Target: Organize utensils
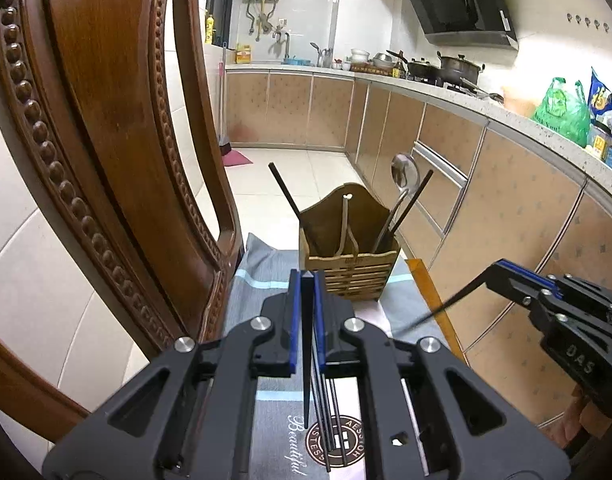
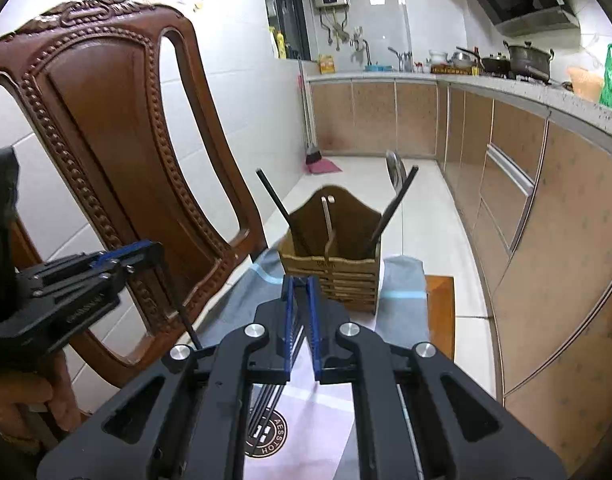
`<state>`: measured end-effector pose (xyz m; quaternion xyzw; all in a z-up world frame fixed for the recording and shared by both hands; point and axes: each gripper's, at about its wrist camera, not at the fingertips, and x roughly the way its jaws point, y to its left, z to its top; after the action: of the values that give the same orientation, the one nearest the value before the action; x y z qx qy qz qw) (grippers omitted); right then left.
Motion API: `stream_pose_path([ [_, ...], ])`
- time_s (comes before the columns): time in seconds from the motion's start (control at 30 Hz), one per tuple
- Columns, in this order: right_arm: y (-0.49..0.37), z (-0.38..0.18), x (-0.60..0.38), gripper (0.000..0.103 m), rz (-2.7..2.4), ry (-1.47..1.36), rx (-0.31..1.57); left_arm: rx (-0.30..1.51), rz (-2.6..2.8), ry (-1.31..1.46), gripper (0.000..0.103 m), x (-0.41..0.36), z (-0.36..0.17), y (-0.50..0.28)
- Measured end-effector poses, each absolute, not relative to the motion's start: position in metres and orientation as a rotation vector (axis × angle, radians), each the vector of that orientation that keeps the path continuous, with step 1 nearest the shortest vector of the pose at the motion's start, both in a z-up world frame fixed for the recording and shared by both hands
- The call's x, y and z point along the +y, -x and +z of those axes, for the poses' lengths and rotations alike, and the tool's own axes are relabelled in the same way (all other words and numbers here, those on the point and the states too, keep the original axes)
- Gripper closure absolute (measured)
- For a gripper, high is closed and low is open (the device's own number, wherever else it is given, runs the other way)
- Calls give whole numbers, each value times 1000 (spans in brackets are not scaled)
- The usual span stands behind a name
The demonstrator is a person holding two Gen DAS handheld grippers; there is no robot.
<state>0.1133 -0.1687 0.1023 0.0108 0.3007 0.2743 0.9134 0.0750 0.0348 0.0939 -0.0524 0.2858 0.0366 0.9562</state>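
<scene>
- Jaws of L gripper (image 1: 307, 280) pinch one dark chopstick (image 1: 307, 360); it hangs down from the pads, tip over the cloth (image 1: 265, 276).
- Jaws of R gripper (image 2: 301, 282) pressed onto a second chopstick (image 1: 446, 306), slanting out below the fingers.
- Wooden holder (image 2: 330, 248) stands ahead on the cloth, already w/ two chopsticks, spoon (image 2: 394, 168), centre handle.
- Risk: thin sticks may pivot or slip in the pads; a slanted tip likely catches the holder rim.
- Risk: knocking a leaning stick, or tipping the holder toward the seat edge.
- Chair back (image 2: 117, 128) close on L; elbow room tight.
</scene>
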Motion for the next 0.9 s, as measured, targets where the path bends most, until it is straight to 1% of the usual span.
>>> stream_pose_path([
  [0.53, -115, 101, -159, 98, 562, 7, 622, 574, 63, 145, 97, 50, 93, -79],
  [0.6, -123, 92, -162, 97, 556, 3, 671, 567, 59, 153, 97, 52, 94, -78],
  [0.63, -130, 85, -164, 94, 559, -5, 715, 565, 56, 149, 97, 52, 93, -77],
  [0.67, -134, 78, -168, 81, 560, -18, 746, 566, 55, 145, 97, 52, 93, -77],
  [0.7, -136, 70, -175, 72, 546, -33, 759, 566, 54, 141, 97, 52, 93, -77],
  [0.73, -134, 63, -180, 56, 530, -26, 755, 568, 52, 139, 97, 53, 92, -77],
  [0.77, -130, 56, -183, 50, 526, -3, 754, 570, 50, 141, 97, 54, 92, -77],
  [0.9, -96, 7, -187, 49, 558, 120, 768, 580, 51, 141, 97, 58, 89, -78],
])
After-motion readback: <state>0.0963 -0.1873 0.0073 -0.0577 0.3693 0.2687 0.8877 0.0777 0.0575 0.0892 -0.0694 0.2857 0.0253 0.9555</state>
